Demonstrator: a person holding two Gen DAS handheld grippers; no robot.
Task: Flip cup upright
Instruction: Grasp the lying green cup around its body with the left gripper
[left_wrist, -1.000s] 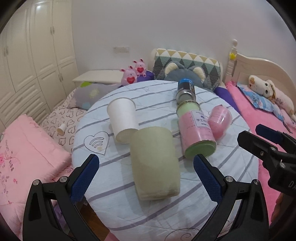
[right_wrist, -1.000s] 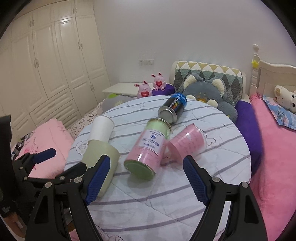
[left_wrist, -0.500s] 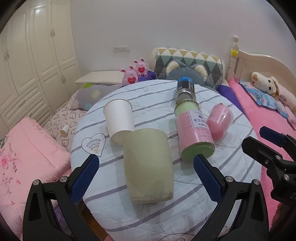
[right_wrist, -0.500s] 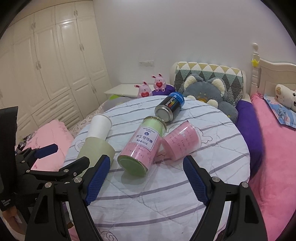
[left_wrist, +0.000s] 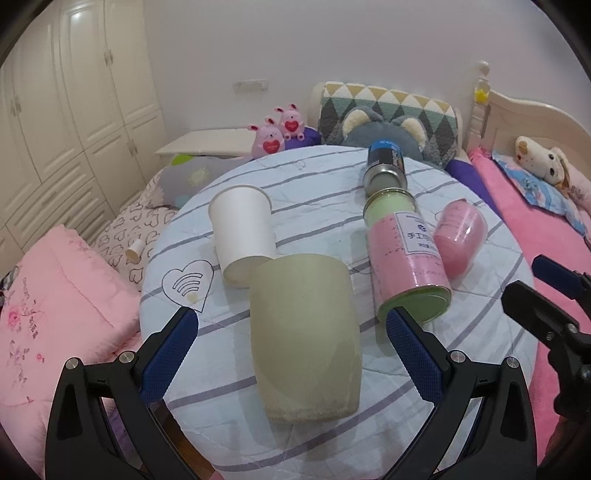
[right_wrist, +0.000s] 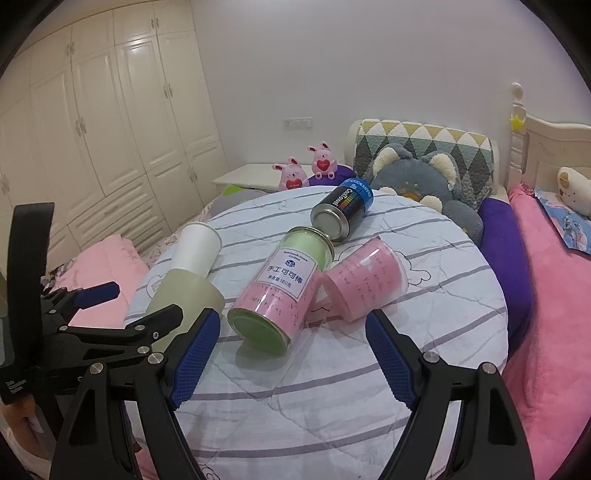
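Left wrist view: left tool spread wide around toppled green cup; right view: right tool agape, empty.

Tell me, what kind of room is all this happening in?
Most likely a bedroom: a bed with a cream headboard and pink bedding, a tall built-in wardrobe, and plush toys such as the pink bunnies behind the round table.

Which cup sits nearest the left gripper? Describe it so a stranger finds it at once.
On the round striped table, look at the near edge, between the open left gripper fingers. The pale green cup lies on its side there, touching the white paper cup; it alone is frosted green.
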